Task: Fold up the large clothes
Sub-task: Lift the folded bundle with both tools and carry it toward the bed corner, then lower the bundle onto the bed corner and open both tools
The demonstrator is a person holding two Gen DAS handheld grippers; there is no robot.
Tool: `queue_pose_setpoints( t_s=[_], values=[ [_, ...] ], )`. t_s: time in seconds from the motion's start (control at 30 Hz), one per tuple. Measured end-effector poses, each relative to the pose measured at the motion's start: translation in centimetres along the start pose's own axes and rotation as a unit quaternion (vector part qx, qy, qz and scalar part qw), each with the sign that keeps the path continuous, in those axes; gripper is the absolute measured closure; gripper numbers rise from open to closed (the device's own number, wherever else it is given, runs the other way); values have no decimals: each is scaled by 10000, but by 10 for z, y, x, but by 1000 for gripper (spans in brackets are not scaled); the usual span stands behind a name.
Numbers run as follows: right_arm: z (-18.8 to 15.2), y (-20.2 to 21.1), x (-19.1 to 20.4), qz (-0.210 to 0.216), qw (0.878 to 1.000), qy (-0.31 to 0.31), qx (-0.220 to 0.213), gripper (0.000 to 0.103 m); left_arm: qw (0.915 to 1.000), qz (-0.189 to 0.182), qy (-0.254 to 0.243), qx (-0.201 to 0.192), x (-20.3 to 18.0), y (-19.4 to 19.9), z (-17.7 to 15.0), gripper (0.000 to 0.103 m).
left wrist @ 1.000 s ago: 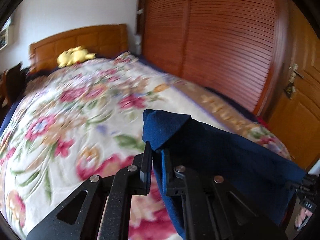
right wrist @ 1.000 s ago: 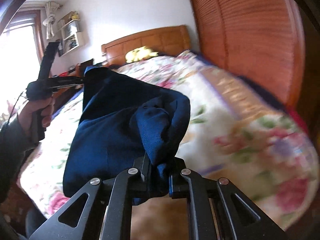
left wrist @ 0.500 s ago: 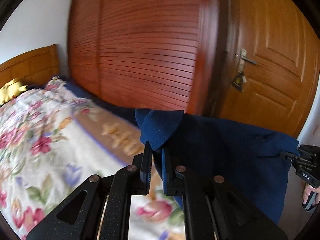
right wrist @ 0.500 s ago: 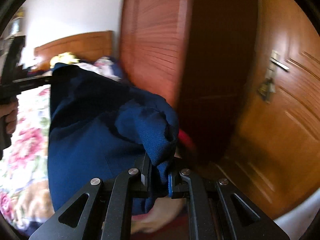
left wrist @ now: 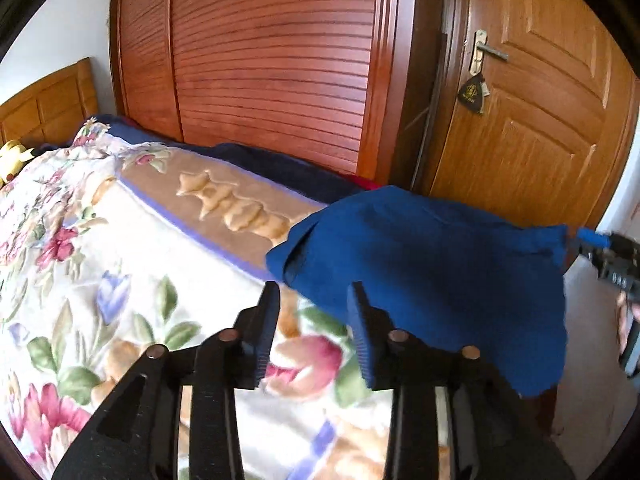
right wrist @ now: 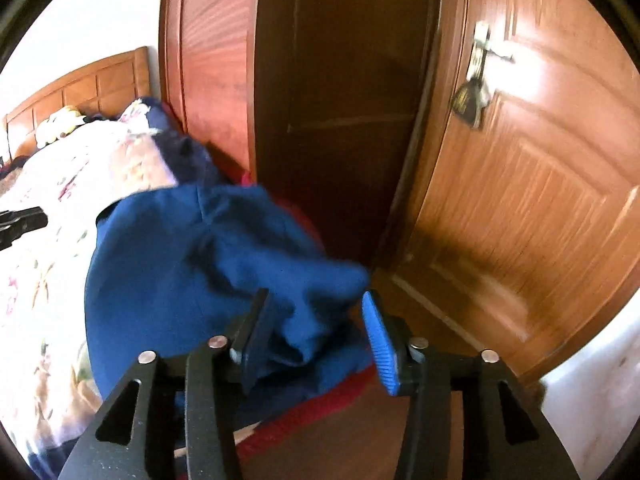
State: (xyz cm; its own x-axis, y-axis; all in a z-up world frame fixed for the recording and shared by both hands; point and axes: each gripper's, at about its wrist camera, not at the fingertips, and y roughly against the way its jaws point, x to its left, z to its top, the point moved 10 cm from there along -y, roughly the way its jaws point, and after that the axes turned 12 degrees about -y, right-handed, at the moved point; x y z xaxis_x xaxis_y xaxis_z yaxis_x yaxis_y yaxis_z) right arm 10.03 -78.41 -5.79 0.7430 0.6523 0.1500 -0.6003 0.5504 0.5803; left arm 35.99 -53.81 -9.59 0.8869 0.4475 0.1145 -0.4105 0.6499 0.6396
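The dark blue garment lies folded at the foot corner of the bed, over the floral blanket. My left gripper is open, its jaws apart just short of the garment's near left corner, holding nothing. In the right wrist view the garment lies bunched between and in front of my right gripper, whose jaws are wide open around a fold without pinching it. The right gripper's tip shows at the garment's far right edge in the left wrist view.
A slatted wooden wardrobe runs along the far side of the bed. A wooden door with a handle and keys stands right of it. A yellow plush toy lies by the headboard. A red cloth hangs below the garment.
Both grippers were shut on the garment's corners and carried it towards the foot of the bed. Now both have opened and the garment lies on the bed corner.
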Motion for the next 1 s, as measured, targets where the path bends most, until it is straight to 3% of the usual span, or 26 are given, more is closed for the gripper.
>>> queue_pose_setpoints(
  t_s=[0.13,0.23,0.4,0.6,0.7,0.83,1.0],
  values=[
    [3,39,11,226,9990,78,-373,45,9999,29,2,-149,2,25,-7,39],
    [-3,49,29,576,9974,129,-409,45,9994,76,-7,-330,-2,54,-8,28],
    [-22,17,34,751,9970,179,79,45,9988,75,119,-479,-8,86,-19,22],
    [-54,-50,7,602,9938,-108,928,45,9978,217,243,-573,-11,123,-34,21],
    [-51,-50,1,711,9941,-210,792,45,9972,368,197,-621,-13,140,-39,20],
    [-47,-49,3,540,9951,-121,822,45,9959,598,73,-671,-19,158,-42,20],
    [-49,-18,15,381,9973,93,623,44,9952,647,92,-730,-31,172,-47,20]
  ],
)
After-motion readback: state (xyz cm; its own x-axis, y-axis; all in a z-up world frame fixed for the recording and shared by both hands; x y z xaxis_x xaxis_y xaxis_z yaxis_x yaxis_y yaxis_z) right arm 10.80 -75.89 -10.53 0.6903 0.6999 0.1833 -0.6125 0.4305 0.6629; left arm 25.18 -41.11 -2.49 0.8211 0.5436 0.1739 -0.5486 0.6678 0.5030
